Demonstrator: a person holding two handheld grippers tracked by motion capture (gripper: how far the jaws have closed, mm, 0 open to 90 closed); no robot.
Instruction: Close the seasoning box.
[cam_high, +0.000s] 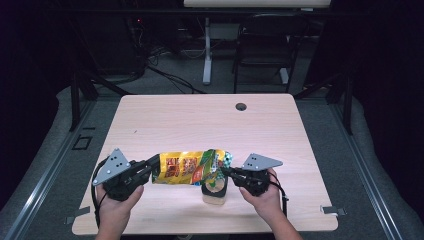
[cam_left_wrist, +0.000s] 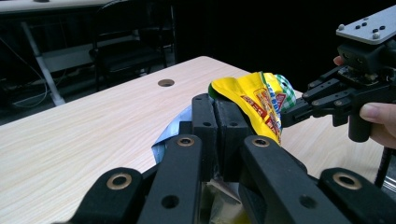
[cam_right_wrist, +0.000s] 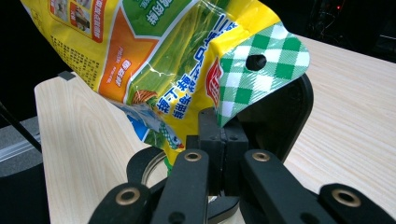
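The snack bag (cam_high: 192, 167) at lower centre of the high view is bright yellow with orange and green panels, red lettering, and a green-and-white checked corner. Both grippers (cam_high: 147, 170) (cam_high: 231, 172) are black, each with 1 grey plate. The table (cam_high: 200, 120) is pale wood grain.
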